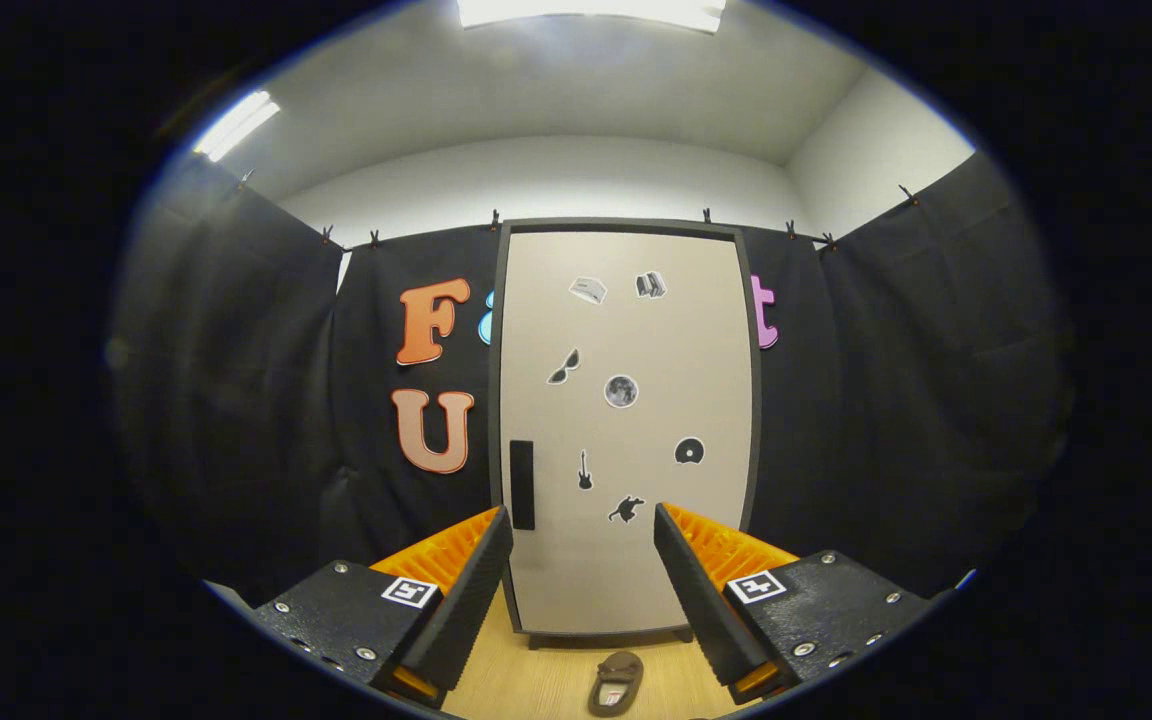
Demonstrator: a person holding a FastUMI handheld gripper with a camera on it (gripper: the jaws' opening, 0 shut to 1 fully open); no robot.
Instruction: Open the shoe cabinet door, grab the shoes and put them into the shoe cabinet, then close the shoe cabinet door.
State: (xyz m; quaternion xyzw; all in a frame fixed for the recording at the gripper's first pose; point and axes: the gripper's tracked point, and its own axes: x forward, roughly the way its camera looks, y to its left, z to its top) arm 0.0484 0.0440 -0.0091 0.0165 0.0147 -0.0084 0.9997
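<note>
A tall shoe cabinet [626, 420] stands straight ahead, its pale door closed inside a dark frame. Small stickers dot the door, and a black vertical handle [522, 485] sits low on its left side. A brown shoe [617, 682] lies on the wooden floor in front of the cabinet's base, between and below my fingers. My gripper [582, 525] is open, held well back from the door, with nothing between its fingers. The left fingertip lines up roughly with the handle.
Black cloth walls [266, 400] close in on both sides of the cabinet. Light wooden floor [536, 675] runs from the cabinet's foot toward me. White ceiling with lamps lies above.
</note>
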